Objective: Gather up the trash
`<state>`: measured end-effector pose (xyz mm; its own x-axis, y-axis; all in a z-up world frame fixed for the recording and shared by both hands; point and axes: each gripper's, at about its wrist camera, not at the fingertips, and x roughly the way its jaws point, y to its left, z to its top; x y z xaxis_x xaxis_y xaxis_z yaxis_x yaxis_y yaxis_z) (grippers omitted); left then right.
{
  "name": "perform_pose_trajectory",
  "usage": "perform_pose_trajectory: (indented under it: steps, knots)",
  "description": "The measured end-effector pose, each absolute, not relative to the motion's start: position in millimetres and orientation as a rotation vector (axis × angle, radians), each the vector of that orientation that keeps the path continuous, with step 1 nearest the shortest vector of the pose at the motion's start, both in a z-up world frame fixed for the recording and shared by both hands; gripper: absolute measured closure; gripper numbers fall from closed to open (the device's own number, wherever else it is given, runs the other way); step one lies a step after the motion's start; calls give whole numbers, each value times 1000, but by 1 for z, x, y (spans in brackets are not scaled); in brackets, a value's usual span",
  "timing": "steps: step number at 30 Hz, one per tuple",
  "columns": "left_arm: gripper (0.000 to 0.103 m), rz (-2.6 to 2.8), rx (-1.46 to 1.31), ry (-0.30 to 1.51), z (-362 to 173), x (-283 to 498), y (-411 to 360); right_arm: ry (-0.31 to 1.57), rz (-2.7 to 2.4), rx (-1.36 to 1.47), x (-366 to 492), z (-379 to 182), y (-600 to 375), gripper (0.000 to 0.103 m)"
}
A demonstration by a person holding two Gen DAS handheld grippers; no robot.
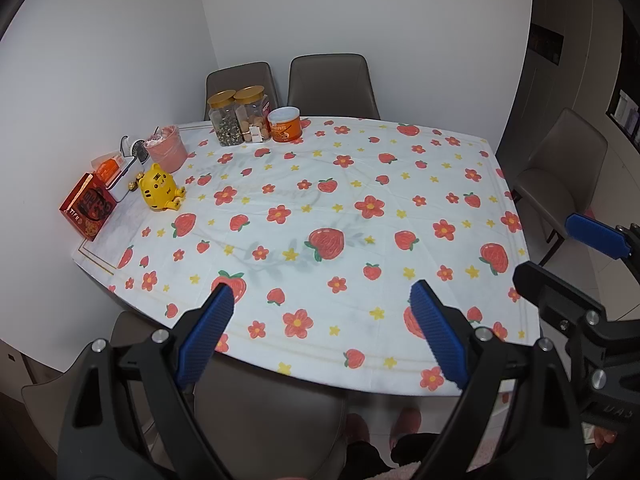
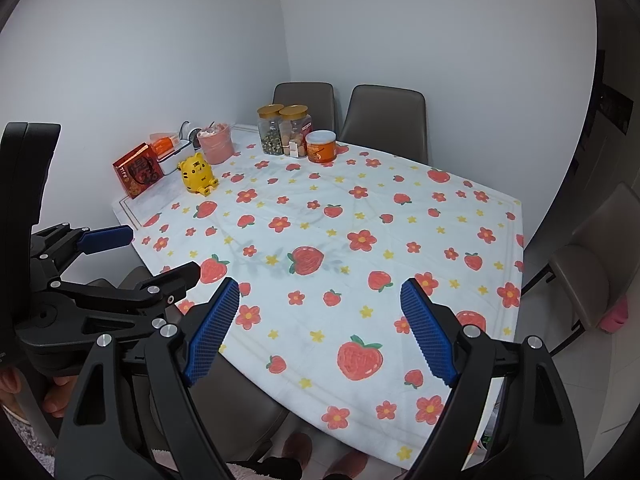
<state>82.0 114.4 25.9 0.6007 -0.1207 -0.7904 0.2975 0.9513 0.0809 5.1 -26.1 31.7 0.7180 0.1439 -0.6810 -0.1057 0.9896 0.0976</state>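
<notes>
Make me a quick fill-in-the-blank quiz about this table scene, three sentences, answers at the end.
1. The tablecloth is printed with flowers and ____.
2. The two glass jars have lids coloured ____.
3. The left tool and the right tool both have their fingers spread ____, holding nothing.

Missing words: strawberries; gold; open

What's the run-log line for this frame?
left gripper: open, empty | right gripper: open, empty | both above near table edge | pink bin: far-left corner | loose trash: none visible
</notes>
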Motion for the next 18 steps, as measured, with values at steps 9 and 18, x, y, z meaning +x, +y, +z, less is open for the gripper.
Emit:
perform_pose_trajectory:
  steps: [9,18]
  knots:
    - [13,-248,239,852,32,79,107,754,142,52,1,31,-28,23]
    - [13,-260,217,869,28,82,111,746,135,58,5,36,-32,23]
